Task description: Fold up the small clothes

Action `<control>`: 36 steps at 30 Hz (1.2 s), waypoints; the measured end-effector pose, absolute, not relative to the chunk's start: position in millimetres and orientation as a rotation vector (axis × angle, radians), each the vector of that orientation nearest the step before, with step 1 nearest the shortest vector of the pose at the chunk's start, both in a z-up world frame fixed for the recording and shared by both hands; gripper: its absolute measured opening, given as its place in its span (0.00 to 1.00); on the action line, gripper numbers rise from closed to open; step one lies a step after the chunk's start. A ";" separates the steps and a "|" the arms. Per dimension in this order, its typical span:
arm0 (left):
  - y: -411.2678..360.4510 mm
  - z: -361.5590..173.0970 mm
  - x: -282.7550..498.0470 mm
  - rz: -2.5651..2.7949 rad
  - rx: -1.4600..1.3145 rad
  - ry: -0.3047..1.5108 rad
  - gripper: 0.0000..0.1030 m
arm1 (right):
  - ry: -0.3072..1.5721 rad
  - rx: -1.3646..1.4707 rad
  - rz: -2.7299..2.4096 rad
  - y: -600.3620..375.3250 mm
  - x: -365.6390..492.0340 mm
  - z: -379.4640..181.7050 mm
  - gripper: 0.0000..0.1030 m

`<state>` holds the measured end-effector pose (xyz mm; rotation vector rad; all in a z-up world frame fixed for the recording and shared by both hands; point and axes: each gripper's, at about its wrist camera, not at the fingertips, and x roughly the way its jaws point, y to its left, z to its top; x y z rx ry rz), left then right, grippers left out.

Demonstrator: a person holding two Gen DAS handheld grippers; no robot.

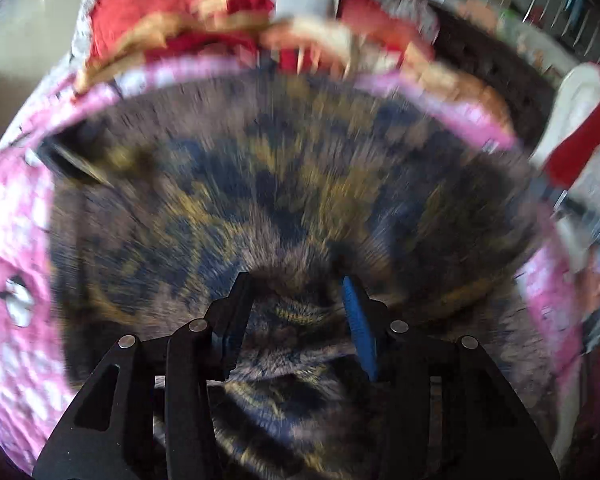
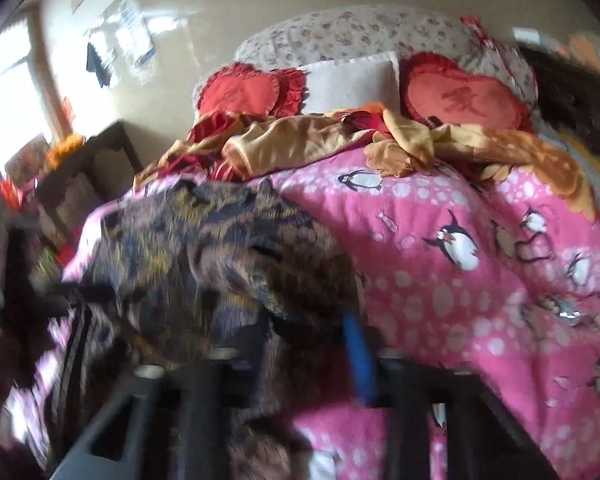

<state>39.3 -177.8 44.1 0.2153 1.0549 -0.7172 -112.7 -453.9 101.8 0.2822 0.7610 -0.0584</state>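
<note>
Left gripper hangs parted above the patterned garment on the pink quilt, right gripper half-buried in its folds (grip too blurred to call).

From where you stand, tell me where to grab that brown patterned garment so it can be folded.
Grip the brown patterned garment at its raised far corner, coming from the pillow side over the pink penguin blanket. That corner peaks free of the blanket, while the rest lies bunched, so jaws can probably close around it cleanly.
</note>
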 end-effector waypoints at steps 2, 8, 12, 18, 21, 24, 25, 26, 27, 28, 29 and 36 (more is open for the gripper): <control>-181.5 32.6 39.3 -0.705 0.229 1.046 0.45 | 0.721 0.397 -0.062 -471.8 -104.4 108.7 0.11; -183.4 32.0 35.6 -0.705 0.236 1.021 0.45 | 0.790 0.672 -0.143 -511.4 -52.1 81.4 0.08; -180.9 33.9 37.1 -0.722 0.217 1.037 0.45 | 0.810 0.767 -0.160 -520.6 -47.6 60.5 0.16; -177.0 29.4 41.0 -0.731 0.205 1.031 0.47 | 0.707 0.788 -0.063 -504.7 -126.6 82.2 0.58; -180.3 28.6 40.1 -0.715 0.201 1.026 0.49 | 0.747 0.790 0.021 -480.3 -138.0 71.6 0.61; -183.8 32.9 38.5 -0.691 0.207 1.039 0.49 | 0.725 0.789 0.030 -466.9 -129.9 61.9 0.61; -184.4 35.4 38.3 -0.691 0.205 1.046 0.49 | 0.704 0.805 0.028 -465.3 -127.2 59.0 0.51; -184.5 39.2 37.4 -0.698 0.199 1.058 0.49 | 0.716 0.825 0.014 -464.0 -123.4 53.8 0.37; -184.4 43.6 36.3 -0.709 0.190 1.069 0.49 | 0.748 0.818 -0.009 -462.8 -122.6 50.8 0.14; -184.9 48.3 34.9 -0.720 0.183 1.071 0.49 | 0.768 0.803 -0.032 -460.7 -124.9 50.6 0.13; -185.9 55.7 31.8 -0.735 0.180 1.053 0.49 | 0.759 0.780 -0.051 -456.7 -135.0 53.4 0.11; -215.7 46.0 32.5 -0.708 0.266 1.048 0.49 | 0.867 0.763 -0.043 -434.9 -184.9 26.7 0.09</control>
